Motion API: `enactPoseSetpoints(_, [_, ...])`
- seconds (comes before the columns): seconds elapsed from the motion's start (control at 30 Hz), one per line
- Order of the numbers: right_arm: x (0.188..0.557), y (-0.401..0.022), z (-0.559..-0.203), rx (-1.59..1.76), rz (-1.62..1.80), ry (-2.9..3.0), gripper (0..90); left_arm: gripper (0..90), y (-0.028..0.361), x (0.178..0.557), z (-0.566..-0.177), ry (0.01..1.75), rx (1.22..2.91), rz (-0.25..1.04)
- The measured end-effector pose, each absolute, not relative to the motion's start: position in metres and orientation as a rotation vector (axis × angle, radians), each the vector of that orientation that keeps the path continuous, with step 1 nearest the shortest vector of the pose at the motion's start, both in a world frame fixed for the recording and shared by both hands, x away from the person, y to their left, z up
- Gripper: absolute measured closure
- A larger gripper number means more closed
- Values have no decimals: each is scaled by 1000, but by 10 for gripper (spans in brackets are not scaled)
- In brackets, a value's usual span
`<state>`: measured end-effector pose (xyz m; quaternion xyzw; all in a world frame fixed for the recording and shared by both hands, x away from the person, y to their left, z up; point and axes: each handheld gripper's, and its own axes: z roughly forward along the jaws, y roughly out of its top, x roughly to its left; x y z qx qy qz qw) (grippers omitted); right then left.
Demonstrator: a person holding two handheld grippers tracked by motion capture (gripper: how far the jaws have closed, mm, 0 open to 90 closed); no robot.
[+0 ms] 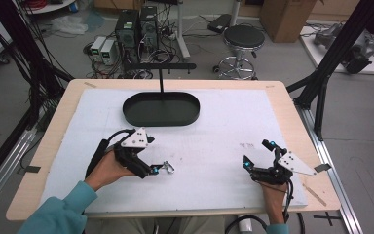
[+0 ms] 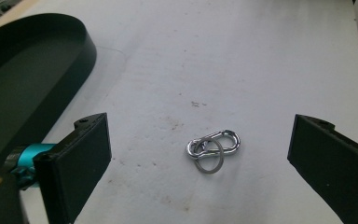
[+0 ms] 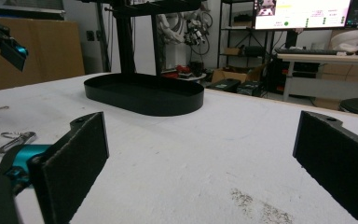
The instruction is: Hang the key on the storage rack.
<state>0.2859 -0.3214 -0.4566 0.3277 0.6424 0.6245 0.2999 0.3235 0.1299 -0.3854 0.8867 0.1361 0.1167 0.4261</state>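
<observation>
The left tool (image 1: 157, 169) hovers low over the white mat (image 1: 214, 122) at about 8 o'clock on the counter (image 1: 282, 105), its jaws spread wide with nothing between them. In the left gripper view, the silver clip (image 2: 213, 145) with its key ring (image 2: 209, 158) lies flat on the mat between the two open jaws, touching neither. In the high view the clip (image 1: 167, 167) sits just beside the tip of that tool, toward 3 o'clock of it.

The right tool (image 1: 257, 155) rests at about 4 o'clock on the counter, well apart from the clip, jaws also wide open and holding nothing. The black oval tray (image 1: 160, 108) stands at 12 o'clock on the mat, with a thin black post (image 1: 160, 80) rising behind it.
</observation>
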Motion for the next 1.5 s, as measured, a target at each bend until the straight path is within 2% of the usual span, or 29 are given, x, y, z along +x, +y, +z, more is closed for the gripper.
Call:
enactPoseSetpoints(0.7, [286, -321, -457, 873, 1661, 1708, 25, 76, 102, 333, -411, 327, 2403, 252])
enactPoseSetpoints(1.23, [286, -322, -457, 868, 1663, 1706, 26, 171, 96, 337, -421, 339, 2474, 238])
enactPoseSetpoints(1.5, [286, -322, -457, 873, 1664, 1705, 25, 282, 94, 338, -424, 330, 2502, 230])
